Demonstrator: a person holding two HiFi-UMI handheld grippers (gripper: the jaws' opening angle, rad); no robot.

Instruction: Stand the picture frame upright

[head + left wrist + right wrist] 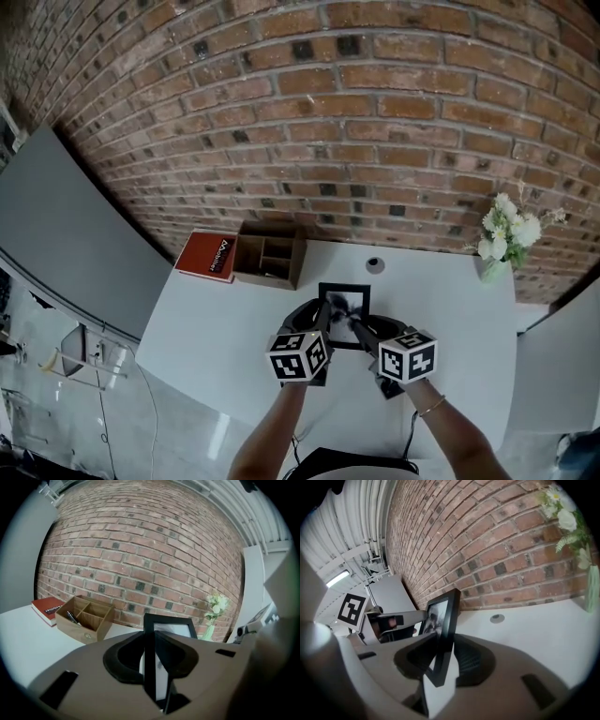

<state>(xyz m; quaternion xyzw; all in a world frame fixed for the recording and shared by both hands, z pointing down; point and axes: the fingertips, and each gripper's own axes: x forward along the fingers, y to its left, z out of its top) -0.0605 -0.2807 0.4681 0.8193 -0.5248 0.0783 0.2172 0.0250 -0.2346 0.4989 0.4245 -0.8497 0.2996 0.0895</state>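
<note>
At the table [211,323], picture frame [345,302] in left gripper [324,321], right gripper [356,328]

The picture frame [446,625] is finished in smooth black with a slight sheen; its glazing is glossy. The table [450,309] is seen as smooth matt white, the wall [375,112] as rough brick, the organiser [84,620] as bare wood.
</note>
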